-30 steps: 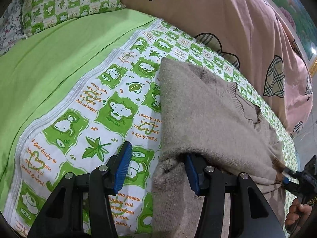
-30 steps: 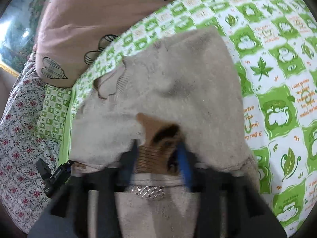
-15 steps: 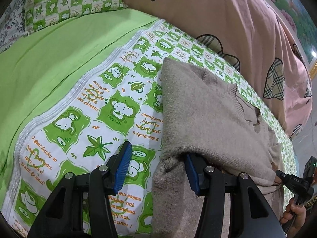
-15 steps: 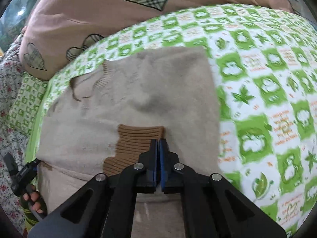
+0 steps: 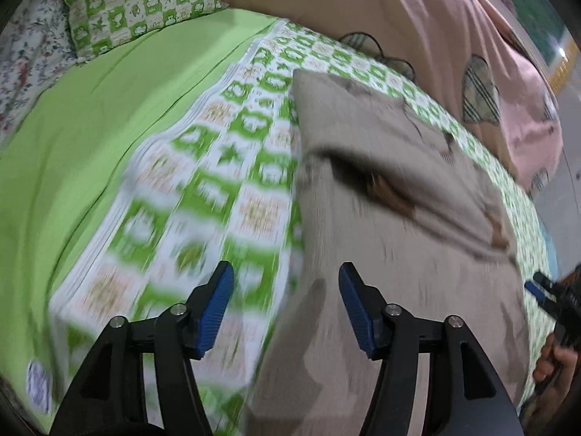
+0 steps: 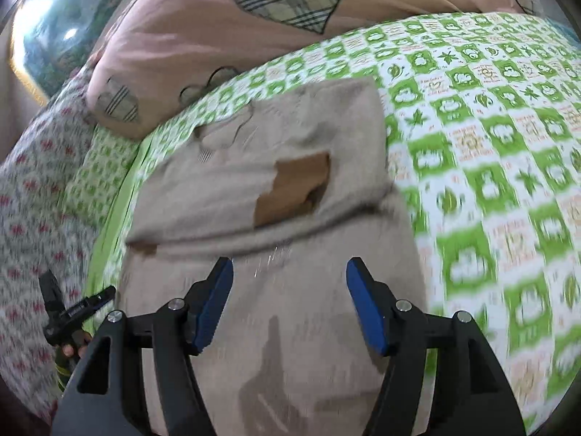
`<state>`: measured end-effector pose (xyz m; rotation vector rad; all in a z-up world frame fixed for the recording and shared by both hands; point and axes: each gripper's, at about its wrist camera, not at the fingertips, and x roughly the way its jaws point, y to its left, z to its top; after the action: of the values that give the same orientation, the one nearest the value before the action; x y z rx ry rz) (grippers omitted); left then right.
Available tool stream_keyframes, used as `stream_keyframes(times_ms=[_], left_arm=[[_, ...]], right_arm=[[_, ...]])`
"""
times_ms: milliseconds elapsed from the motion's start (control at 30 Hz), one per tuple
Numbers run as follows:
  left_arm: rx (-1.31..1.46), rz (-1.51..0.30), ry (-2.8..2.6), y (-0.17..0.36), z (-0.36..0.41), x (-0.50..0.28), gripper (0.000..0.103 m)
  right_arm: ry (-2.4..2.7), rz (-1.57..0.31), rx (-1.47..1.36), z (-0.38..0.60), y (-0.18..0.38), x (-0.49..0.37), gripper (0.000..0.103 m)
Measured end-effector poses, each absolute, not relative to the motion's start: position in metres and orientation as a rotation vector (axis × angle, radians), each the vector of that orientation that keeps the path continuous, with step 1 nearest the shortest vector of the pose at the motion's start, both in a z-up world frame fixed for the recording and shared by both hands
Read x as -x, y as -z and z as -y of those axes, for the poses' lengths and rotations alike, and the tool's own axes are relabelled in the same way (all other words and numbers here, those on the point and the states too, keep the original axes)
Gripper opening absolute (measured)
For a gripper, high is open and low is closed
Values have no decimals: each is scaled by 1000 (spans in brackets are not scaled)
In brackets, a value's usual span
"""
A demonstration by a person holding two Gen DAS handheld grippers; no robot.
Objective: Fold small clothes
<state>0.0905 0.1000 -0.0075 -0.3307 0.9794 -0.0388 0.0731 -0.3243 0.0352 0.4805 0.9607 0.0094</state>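
A beige knit sweater (image 5: 392, 167) lies on the green patterned bedsheet (image 5: 225, 181), with both sleeves folded across its body. A brown ribbed cuff (image 6: 294, 185) rests on top of it. My left gripper (image 5: 283, 305) is open and empty, above the sweater's lower left edge. My right gripper (image 6: 288, 309) is open and empty, above the sweater's lower half (image 6: 276, 327). The right gripper also shows in the left wrist view (image 5: 544, 294), at the far right. The left gripper also shows in the right wrist view (image 6: 98, 298), at the far left.
A pink quilt with plaid hearts (image 6: 254, 18) lies bunched behind the sweater. A green checked pillow (image 5: 138, 0) and a floral cloth (image 5: 25, 47) lie at the bed's far left. A plain green sheet (image 5: 83, 138) lies to the left.
My right gripper has let go of the brown cuff and opened. Both grippers have pulled back from the sweater. The left gripper was open throughout.
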Motion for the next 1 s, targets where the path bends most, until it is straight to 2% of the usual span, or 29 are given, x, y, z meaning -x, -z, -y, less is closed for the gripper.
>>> stream_keyframes(times_ms=[400,500,567,1000], left_arm=[[366,-1058,169,23,-98,27,68],[357,-1046,266,24,-82,46,64],[396,-1053,350,25,-77,52,50],[380,-1101,515,39,-62,91,49]], right_arm=[[-65,-931,-509,306,-46,-4,66],[-88,-919,-532,306,-47,8,66],[-104,-918,-548,307,-47,16,66],[-173,-975,-598,335,-35,116,66]])
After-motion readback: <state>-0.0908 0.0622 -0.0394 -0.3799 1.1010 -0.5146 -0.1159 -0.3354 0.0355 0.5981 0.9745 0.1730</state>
